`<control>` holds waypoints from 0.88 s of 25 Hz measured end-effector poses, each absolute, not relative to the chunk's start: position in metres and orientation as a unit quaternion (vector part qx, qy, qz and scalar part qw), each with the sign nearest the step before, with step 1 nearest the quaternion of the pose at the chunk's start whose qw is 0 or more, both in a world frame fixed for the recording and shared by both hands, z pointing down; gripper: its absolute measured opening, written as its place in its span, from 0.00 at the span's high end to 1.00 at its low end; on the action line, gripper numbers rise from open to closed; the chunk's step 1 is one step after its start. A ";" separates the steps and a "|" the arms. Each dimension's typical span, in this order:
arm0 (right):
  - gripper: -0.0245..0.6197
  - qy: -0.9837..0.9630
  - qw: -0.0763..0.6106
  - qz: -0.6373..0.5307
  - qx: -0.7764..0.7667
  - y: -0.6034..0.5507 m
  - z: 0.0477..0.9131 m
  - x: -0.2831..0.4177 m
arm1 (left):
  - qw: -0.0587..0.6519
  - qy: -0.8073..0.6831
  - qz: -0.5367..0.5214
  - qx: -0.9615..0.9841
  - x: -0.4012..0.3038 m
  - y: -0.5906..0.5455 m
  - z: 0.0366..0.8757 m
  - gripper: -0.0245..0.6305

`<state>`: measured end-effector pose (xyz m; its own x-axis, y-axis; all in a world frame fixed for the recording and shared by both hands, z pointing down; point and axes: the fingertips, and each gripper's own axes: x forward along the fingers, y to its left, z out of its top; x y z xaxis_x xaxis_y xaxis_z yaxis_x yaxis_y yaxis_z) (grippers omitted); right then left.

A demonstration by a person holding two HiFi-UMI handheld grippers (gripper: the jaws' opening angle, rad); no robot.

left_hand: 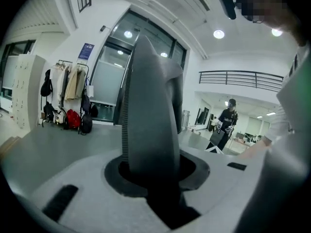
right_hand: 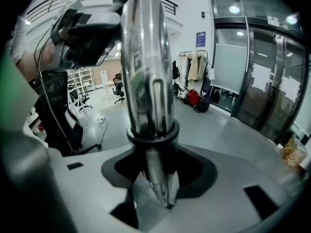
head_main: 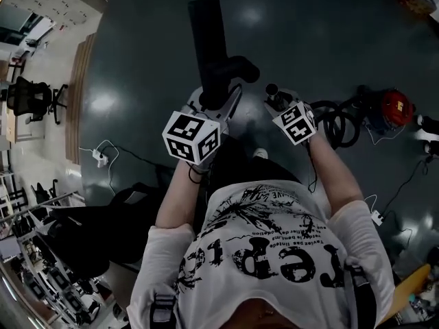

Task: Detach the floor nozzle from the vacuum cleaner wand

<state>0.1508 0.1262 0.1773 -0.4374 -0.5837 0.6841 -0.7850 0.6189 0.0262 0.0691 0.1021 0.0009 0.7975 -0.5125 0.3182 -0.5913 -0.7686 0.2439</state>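
Note:
In the head view the black floor nozzle (head_main: 209, 46) stands up in front of me, its neck (head_main: 241, 68) bent to the right. My left gripper (head_main: 216, 105) is shut on the nozzle's lower part. In the left gripper view, that dark grey body (left_hand: 150, 120) fills the space between the jaws of the left gripper (left_hand: 155, 178). My right gripper (head_main: 278, 103) is shut on the chrome wand (right_hand: 146, 81), which runs up out of the groove of the right gripper (right_hand: 153, 178). A small gap shows between the wand's end (head_main: 272, 90) and the nozzle's neck.
A red vacuum cleaner body (head_main: 396, 107) with its coiled black hose (head_main: 341, 123) lies on the dark floor at the right. A white power strip (head_main: 100, 158) and an office chair (head_main: 34, 98) are at the left. A person (left_hand: 224, 123) stands far off.

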 end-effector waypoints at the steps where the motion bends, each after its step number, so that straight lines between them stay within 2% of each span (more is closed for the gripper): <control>1: 0.67 -0.835 0.336 0.154 0.408 0.118 0.183 0.151 | 0.178 -0.298 0.123 0.930 0.066 0.096 0.014 0.79; 6: 0.67 -0.823 0.367 0.164 0.402 0.078 0.227 0.157 | 0.252 -0.325 0.186 0.892 0.041 0.058 0.104 0.78; 11: 0.67 -0.790 0.421 0.190 0.403 0.044 0.290 0.161 | 0.348 -0.311 0.159 0.870 0.022 0.018 0.180 0.78; 18: 0.67 -0.777 0.445 0.217 0.390 -0.026 0.376 0.147 | 0.288 -0.296 0.168 0.895 -0.001 -0.067 0.284 0.78; 22: 0.67 -0.768 0.464 0.220 0.382 -0.069 0.453 0.129 | 0.328 -0.288 0.173 0.883 -0.021 -0.110 0.376 0.78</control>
<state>0.1289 -0.0687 0.4535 -0.2770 -0.3833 0.8811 -0.7914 0.6111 0.0171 -0.0213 -0.1103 0.3758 0.7744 -0.3945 0.4947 -0.6218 -0.6191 0.4797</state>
